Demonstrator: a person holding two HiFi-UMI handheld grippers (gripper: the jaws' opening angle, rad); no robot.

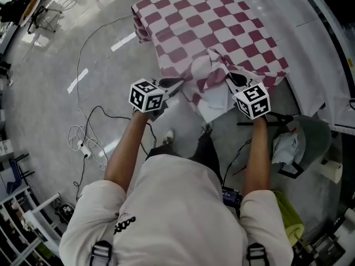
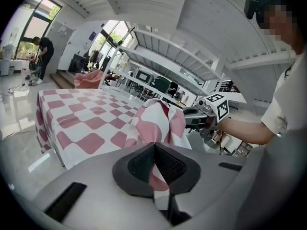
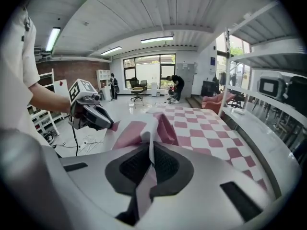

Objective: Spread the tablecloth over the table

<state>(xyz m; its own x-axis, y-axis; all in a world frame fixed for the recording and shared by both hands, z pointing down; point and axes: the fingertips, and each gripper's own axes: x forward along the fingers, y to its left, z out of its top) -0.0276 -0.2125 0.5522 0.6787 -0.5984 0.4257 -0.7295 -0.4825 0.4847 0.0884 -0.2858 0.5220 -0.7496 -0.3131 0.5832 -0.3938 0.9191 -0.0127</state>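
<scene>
A red-and-white checked tablecloth (image 1: 211,26) is draped over the hidden table; its near edge is bunched and pinched in the closed jaws of the left gripper (image 1: 176,84) and right gripper (image 1: 233,77). The edge is best drawn apart and outward evenly, kept taut

A grey polished concrete floor (image 1: 50,54) carries short white tape marks (image 1: 123,41), a thin black cable (image 1: 91,112) lying in loops, and a tangled white cord (image 1: 77,140) beside it. At the right stands what looks like a rounded grey chair (image 1: 313,134) with crumpled white material (image 1: 284,147) on it, near a white paper roll (image 1: 333,170) and a yellow-green cloth (image 1: 289,215). Farther off are a pink upholstered armchair (image 3: 217,102), an office chair (image 3: 137,90) before tall windows (image 3: 148,66), and a dark-clothed person (image 3: 175,86) bending over. Long ceiling strip lights (image 3: 52,38) glow overhead.
</scene>
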